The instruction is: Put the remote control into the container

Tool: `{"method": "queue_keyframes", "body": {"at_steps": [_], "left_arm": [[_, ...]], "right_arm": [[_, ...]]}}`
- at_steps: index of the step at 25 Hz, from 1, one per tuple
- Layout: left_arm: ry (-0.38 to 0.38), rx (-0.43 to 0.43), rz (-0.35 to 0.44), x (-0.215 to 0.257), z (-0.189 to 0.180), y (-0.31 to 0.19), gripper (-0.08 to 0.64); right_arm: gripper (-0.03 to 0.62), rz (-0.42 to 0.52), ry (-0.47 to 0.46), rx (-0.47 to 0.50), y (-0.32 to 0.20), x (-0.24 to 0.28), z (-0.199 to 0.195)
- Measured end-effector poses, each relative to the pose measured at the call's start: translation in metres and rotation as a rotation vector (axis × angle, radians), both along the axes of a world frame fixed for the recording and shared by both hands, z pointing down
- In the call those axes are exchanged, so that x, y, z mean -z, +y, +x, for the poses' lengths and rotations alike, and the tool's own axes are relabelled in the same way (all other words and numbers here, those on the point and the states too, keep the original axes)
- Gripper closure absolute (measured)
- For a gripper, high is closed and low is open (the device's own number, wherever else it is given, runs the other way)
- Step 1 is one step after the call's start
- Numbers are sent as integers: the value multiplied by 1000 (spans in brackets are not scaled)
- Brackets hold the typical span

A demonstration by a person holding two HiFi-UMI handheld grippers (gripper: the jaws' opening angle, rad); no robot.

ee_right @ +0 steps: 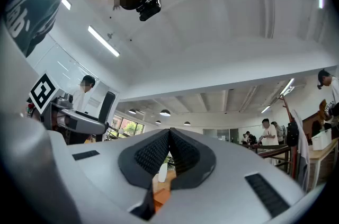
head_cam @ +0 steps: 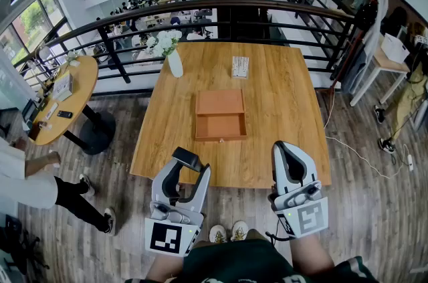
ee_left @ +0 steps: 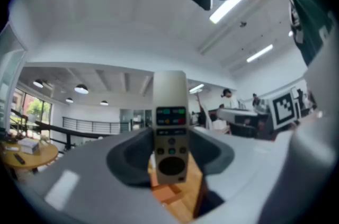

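Observation:
A pale grey remote control (ee_left: pixel 169 127) with coloured buttons stands upright between the jaws of my left gripper (ee_left: pixel 169 159), which is shut on it. In the head view that left gripper (head_cam: pixel 189 166) hovers over the near edge of the wooden table (head_cam: pixel 281 108), the remote's dark end (head_cam: pixel 187 158) showing at its tip. The container (head_cam: pixel 220 116), an open brown box, lies in the middle of the table just ahead of both grippers. My right gripper (head_cam: pixel 287 153) is at the near right edge, its ribbed pads (ee_right: pixel 159 151) pressed together with nothing between them.
A white vase of flowers (head_cam: pixel 174 63) and a small patterned packet (head_cam: pixel 240 66) stand at the table's far side. A dark railing (head_cam: pixel 234 7) runs behind it. To the left are a round table (head_cam: pixel 67 98) and a seated person's legs (head_cam: pixel 40 184).

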State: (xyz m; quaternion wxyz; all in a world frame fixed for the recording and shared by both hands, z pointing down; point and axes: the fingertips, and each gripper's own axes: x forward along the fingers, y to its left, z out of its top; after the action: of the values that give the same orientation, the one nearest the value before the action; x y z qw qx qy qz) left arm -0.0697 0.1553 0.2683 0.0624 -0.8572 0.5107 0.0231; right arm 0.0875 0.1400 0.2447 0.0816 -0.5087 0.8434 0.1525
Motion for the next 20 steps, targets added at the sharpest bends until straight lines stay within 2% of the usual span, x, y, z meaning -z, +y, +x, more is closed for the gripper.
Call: {"method": "queue_keyframes", "body": {"at_steps": [3, 6, 20], "left_arm": [[-30, -8, 13, -7, 0, 2, 360], [-28, -9, 26, -7, -2, 4, 360], [-19, -19, -24, -18, 2, 5, 359]], "right_arm": [[575, -4, 4, 0, 3, -4, -1], [575, 1, 8, 2, 6, -5, -3], [575, 14, 39, 46, 12, -12, -13]]}}
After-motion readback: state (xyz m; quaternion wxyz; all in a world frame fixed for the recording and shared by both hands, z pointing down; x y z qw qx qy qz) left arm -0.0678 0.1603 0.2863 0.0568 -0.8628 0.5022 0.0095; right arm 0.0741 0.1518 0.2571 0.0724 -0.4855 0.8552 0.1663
